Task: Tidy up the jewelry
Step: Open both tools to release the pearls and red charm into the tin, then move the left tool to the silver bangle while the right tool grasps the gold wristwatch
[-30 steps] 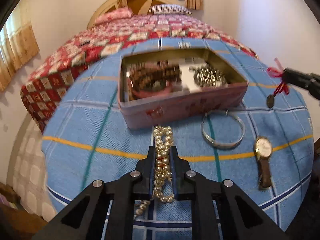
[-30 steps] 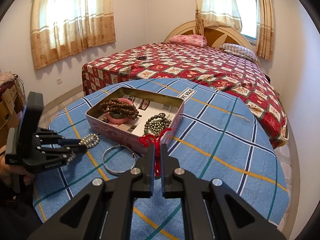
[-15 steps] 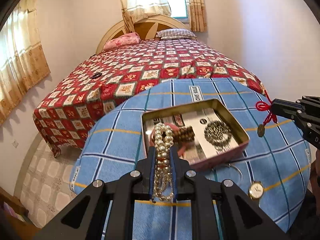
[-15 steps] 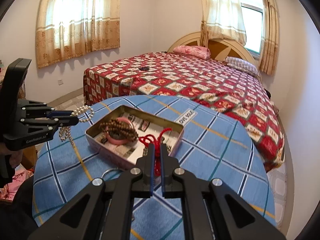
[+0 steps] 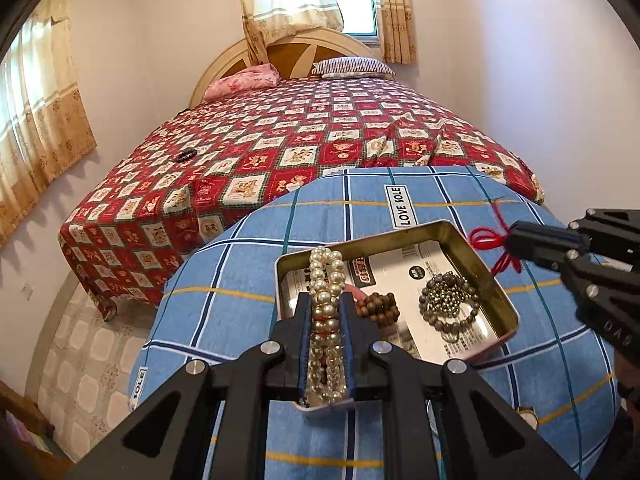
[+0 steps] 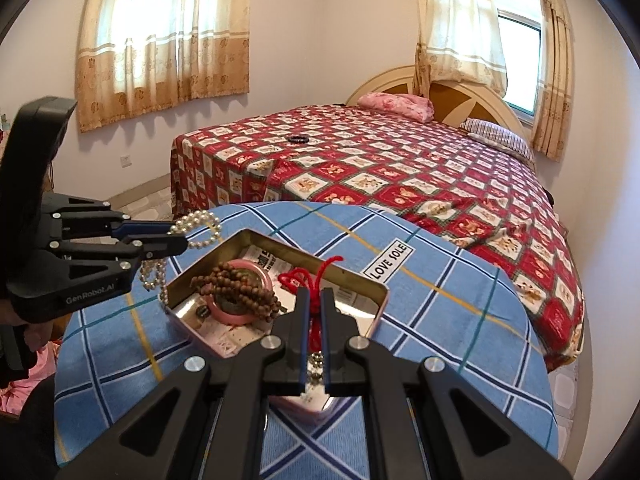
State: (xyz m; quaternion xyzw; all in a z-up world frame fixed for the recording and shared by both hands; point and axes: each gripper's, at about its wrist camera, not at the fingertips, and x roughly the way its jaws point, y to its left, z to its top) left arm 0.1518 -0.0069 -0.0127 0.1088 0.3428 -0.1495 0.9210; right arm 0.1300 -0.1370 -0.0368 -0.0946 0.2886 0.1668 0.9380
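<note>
My left gripper [image 5: 327,312] is clamped on a pearl necklace [image 5: 326,280], its loops dangling over the near corner of the open tin [image 5: 486,276] on the blue checked cloth [image 5: 224,280]. My right gripper [image 6: 315,316] pinches a red cord [image 6: 310,278] over the tin's other side. Inside lie brown wooden beads [image 6: 236,284], a pink bangle [image 6: 256,272] and, blurred, what looks like a grey bead bracelet [image 5: 448,300].
</note>
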